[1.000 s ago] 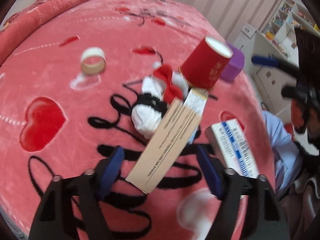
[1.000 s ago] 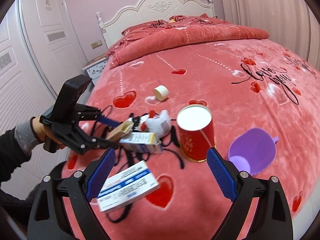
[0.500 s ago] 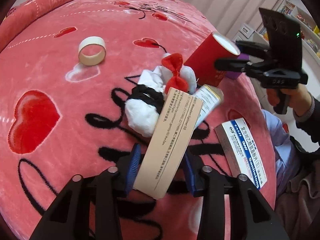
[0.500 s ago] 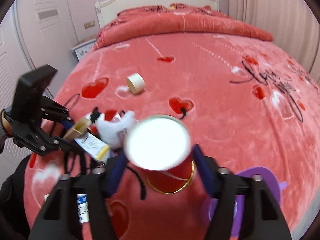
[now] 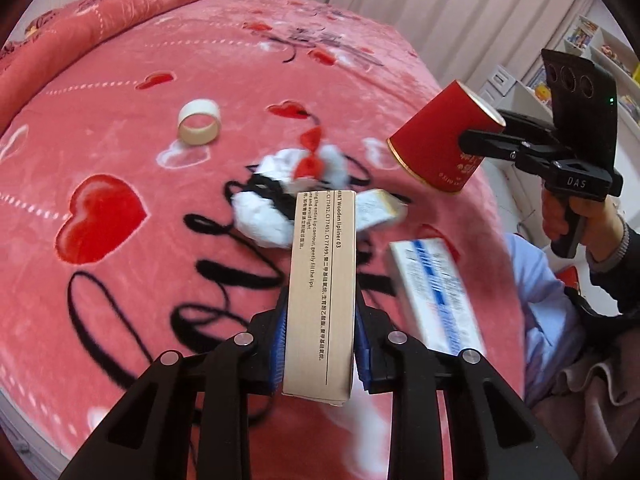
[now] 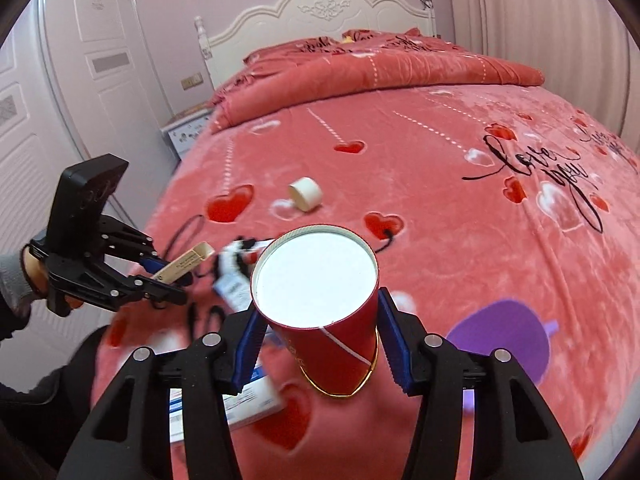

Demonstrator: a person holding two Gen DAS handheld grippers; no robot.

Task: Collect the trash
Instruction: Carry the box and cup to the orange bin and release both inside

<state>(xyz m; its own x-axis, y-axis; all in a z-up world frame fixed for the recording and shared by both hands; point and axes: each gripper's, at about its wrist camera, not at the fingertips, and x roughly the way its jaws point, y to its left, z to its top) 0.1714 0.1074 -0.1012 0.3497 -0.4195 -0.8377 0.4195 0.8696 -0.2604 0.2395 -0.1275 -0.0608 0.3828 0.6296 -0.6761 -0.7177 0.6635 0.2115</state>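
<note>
**Pink heart bedspread, both tongs loaded**

Pink bedspread (image 6: 460, 208) fills both views. Left gripper (image 5: 318, 344) has just closed narrowly on a tan carton (image 5: 322, 292) printed "Wooden lipliner 03". Right gripper (image 6: 320, 344), closing partway, clamps the red paper cup (image 6: 320, 300). Only the right view shows a purple object (image 6: 500, 332), perhaps a scoop.

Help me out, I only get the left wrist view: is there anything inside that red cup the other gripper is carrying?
Observer: In the right wrist view, the red cup shows only a plain white top end. The right gripper has just been closing its jaws, with the cup between them.
Operator: Anything lying beside it?
Observer: A purple thing on the blanket, to the cup's right.
Operator: What's at the bed's far end?
Observer: A white carved headboard.
</note>
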